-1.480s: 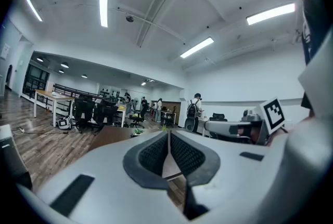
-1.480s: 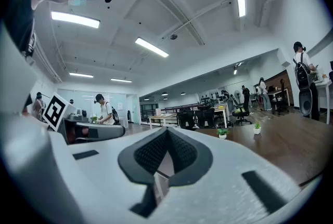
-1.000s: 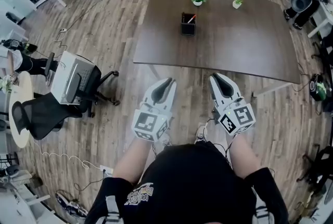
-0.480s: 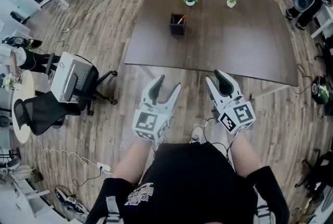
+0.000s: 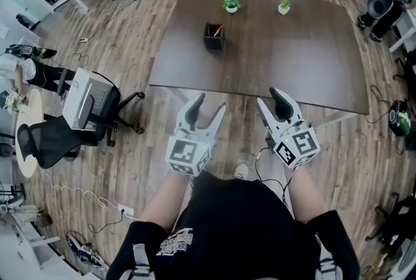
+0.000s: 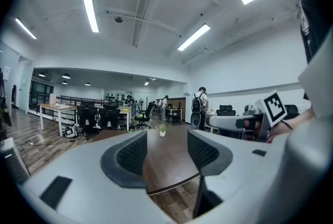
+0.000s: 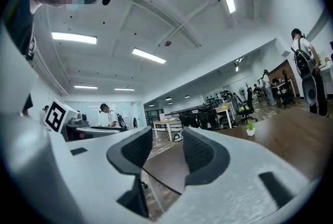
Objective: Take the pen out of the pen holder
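Observation:
A black pen holder (image 5: 214,39) stands on the far half of a dark brown table (image 5: 292,58), with a reddish pen (image 5: 218,30) sticking out of it. Both grippers hover over the wooden floor just short of the table's near edge, far from the holder. My left gripper (image 5: 208,105) (image 6: 165,153) has its jaws opening, with nothing between them. The jaws of my right gripper (image 5: 270,101) (image 7: 166,153) are opening too and are just as empty. Neither gripper view shows the holder; both look level across the tabletop.
Two small potted plants (image 5: 231,4) (image 5: 284,6) stand at the table's far edge. Office chairs (image 5: 97,103) (image 5: 49,142) and a round white table (image 5: 23,142) stand at the left. Cables lie on the floor. People stand in the background of both gripper views.
Both grippers went from shut to open. The table's near edge has come closer to the grippers, and the holder has shifted left in the head view.

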The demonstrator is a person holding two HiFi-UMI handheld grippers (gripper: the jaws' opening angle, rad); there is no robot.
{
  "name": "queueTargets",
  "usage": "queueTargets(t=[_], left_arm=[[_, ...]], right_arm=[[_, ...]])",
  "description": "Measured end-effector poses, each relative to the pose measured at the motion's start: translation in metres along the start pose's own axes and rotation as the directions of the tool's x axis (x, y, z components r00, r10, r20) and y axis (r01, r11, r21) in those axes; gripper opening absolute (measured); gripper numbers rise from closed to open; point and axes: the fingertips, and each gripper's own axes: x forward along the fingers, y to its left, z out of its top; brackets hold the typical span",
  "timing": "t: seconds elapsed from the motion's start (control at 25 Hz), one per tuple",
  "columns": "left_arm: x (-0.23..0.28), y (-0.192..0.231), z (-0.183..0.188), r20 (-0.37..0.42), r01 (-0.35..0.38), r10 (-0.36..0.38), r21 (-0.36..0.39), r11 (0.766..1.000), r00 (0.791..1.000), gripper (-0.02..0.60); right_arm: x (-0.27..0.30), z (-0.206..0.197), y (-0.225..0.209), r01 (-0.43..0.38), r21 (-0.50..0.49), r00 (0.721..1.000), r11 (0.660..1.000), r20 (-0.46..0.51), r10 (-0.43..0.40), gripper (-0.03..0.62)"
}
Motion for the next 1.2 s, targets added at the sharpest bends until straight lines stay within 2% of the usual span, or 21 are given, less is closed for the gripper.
queueTargets(t=[0.2,0.44,0.68,0.84,1.2], left_arm=[[0.018,0.01,-0.001,-0.004,0.014,-0.014,-0.003,1.0,1.0,0.221],[0.042,0.052,-0.003,0.006,0.044,-0.044,-0.018,0.999,0.999,0.221],[0.074,0.1,-0.006,-0.004,0.113,-0.113,-0.025,0.993,0.994,0.224],[0.095,0.14,-0.012,-0.023,0.155,-0.155,-0.004,0.988,0.988,0.224],[0.132,0.212,-0.02,-0.043,0.259,-0.259,-0.006,0.966,0.965,0.222]], right_arm=[[0.012,-0.002,-0.014,0.021,0.003,1.0,1.0,-0.002,-0.021,0.203],[0.053,-0.007,-0.017,0.05,-0.016,0.999,0.999,-0.019,-0.05,0.216],[0.108,-0.011,-0.024,0.103,-0.014,0.994,0.995,-0.039,-0.104,0.229],[0.154,-0.013,-0.024,0.135,-0.019,0.99,0.991,-0.04,-0.136,0.23],[0.234,-0.023,-0.027,0.224,-0.018,0.973,0.974,-0.054,-0.225,0.238]])
